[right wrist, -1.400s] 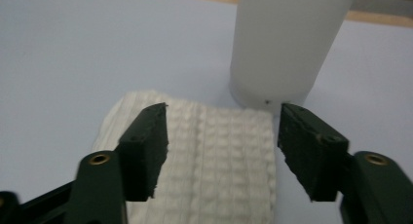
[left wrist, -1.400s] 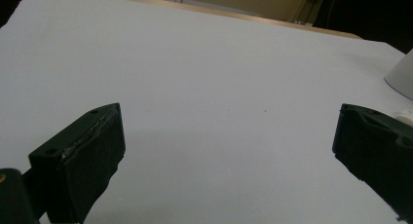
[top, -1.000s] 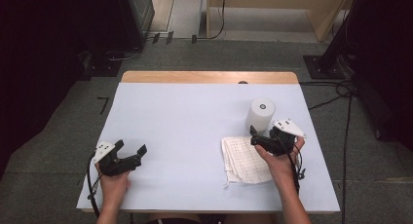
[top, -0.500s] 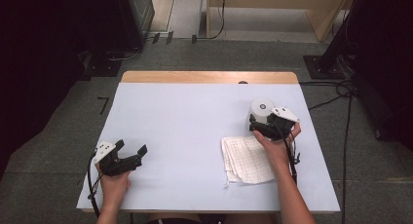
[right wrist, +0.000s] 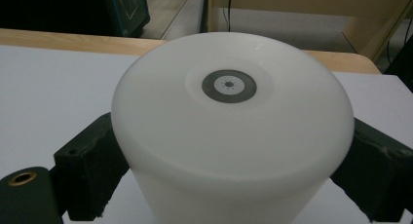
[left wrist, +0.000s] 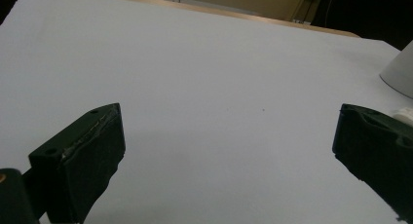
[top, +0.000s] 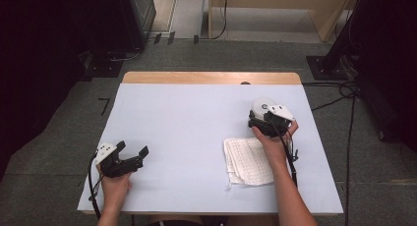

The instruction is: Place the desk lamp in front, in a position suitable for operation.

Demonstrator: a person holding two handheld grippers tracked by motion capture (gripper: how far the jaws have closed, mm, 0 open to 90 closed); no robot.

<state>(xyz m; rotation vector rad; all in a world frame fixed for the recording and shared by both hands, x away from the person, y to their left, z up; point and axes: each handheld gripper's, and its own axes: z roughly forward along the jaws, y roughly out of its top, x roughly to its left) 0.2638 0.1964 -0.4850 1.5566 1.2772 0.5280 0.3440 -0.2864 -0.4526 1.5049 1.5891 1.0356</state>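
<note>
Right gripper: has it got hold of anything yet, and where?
The right gripper has its jaws on both sides of the white cylinder, just below its top rim; whether they are clamped cannot be told. The left gripper holds nothing.

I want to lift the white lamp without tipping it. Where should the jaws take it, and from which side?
Grip the white lamp low on its round body, below the wider top, coming in level from the person's side as the right gripper does. Its side narrows downward under the flat top, so jaws set across opposite sides there sit under the rim and should slip less.

Right hand-held gripper [top: 259,119] has apparently reached the white lamp [top: 261,107].
</note>
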